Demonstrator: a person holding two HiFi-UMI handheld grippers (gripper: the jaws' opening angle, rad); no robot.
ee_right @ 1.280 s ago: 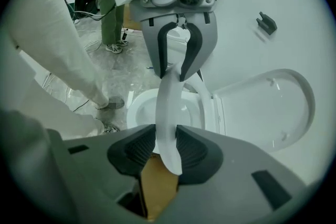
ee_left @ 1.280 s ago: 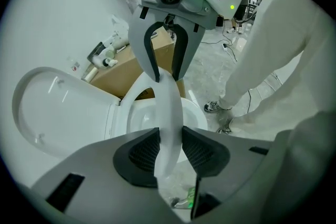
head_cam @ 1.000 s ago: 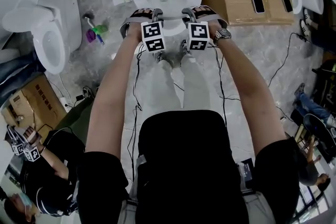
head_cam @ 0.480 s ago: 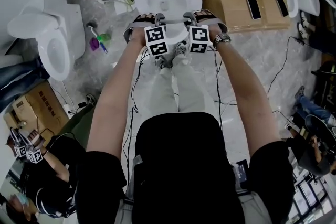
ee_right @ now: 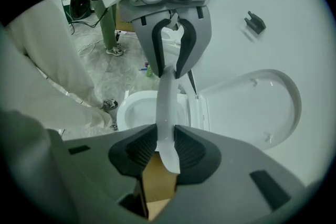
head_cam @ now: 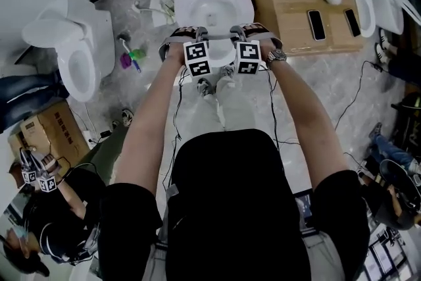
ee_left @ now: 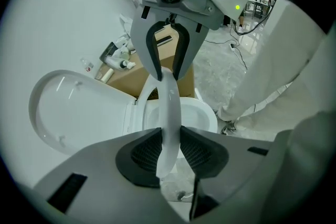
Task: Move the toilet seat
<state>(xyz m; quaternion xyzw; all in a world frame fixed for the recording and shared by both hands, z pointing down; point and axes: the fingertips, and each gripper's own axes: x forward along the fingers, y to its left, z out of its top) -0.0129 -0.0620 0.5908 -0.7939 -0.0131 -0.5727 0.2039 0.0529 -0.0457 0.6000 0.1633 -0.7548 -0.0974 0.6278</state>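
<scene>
One toilet seat (ee_left: 169, 107) is under inspection. I see it edge-on as a narrow white band, its front lifted clear of the bowl (ee_left: 202, 113) and its far end running back toward the raised lid (ee_left: 79, 107).

The left gripper (ee_left: 169, 149) has its pads pressed against both faces of the seat's front rim. The right gripper (ee_right: 165, 147) is clamped on the same rim just beside it, and its jaws have just been closing tighter on the seat.

From the head view, a wooden platform (head_cam: 289, 10) stands just beside the toilet on the right-gripper side and carries two phones (head_cam: 316, 24) and some bottles. A second toilet (head_cam: 72, 56) stands well apart on the other side. A brush (head_cam: 128, 57) lies on the floor between the two toilets.
</scene>
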